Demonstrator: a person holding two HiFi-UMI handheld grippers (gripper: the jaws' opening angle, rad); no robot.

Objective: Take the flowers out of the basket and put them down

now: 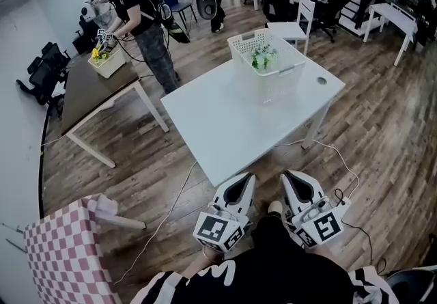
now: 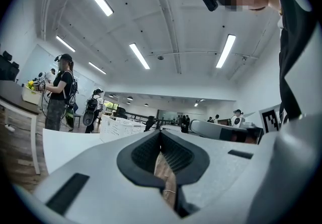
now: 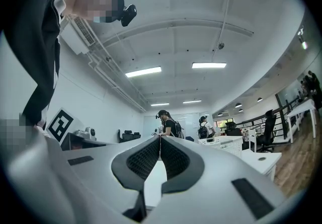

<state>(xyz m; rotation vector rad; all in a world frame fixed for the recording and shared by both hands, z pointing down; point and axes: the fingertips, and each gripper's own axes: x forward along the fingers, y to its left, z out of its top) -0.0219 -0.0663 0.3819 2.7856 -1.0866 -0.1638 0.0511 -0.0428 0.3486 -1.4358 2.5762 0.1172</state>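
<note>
A white surface (image 1: 232,118) stands on the wood floor (image 1: 171,159) of an open office room lit by strip lights, with desks and chairs along the far side. A cable (image 1: 171,207) trails over the floor near it. To the left, another person (image 1: 140,16) bends over a brown table (image 1: 89,91). A checkered cloth (image 1: 58,248) shows at the lower left.

On the surface's far corner sits a white basket (image 1: 240,43), and the flowers (image 1: 263,58), pale with green, lie inside it. A box (image 1: 113,65) on the brown table holds yellow flowers (image 1: 99,55).

The left gripper (image 1: 240,185) and right gripper (image 1: 292,183) hang side by side just short of the surface's near edge, well apart from the basket. The jaws of each are pressed together with nothing between them.
</note>
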